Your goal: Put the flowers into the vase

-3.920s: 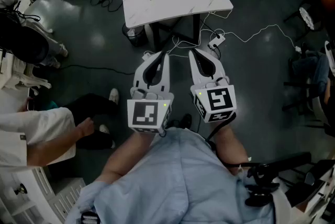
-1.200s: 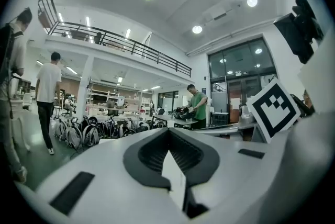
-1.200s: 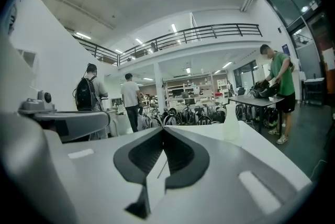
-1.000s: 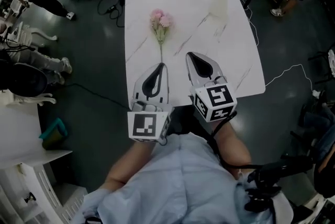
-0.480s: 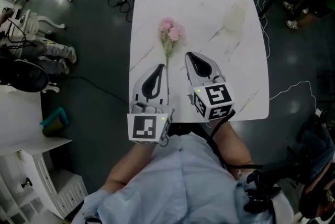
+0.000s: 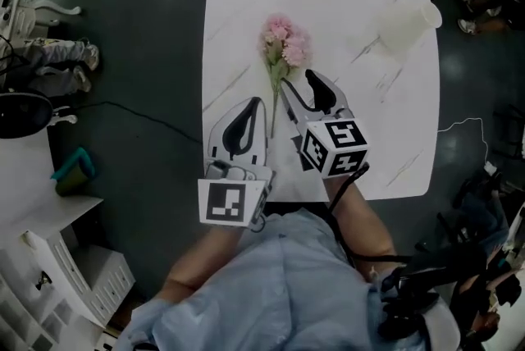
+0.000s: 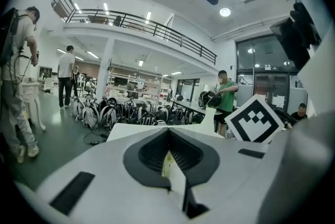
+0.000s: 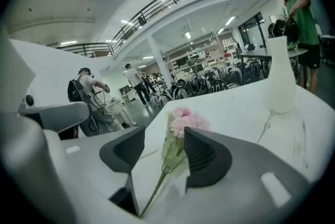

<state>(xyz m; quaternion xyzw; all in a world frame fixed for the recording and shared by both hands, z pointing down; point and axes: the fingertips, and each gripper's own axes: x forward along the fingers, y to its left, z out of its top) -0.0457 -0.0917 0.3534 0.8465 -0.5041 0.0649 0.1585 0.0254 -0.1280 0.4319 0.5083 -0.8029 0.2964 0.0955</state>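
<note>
Pre-grasp: nothing placed yet, flowers not picked up.

Flowers (image 6: pixel 280 62) lie flat mid-tabletop (image 6: pixel 238 5), pink heads toward 12 o'clock, stem toward 6. Vase (image 6: pixel 408 20) stands upright at the 2 o'clock corner, well apart from them, with nothing visibly in it. Right gripper (image 6: pixel 302 98) sits at the stem's 6 o'clock end. Its jaws have just been opening and now stand wide, with the stem running between them and the pads not pressing on it. Left gripper (image 6: pixel 246 118) is at 9 o'clock of the stem, its jaws together and holding nothing. Judged remaining: close on the stem, lift, carry to the vase, insert stem-first.
</note>
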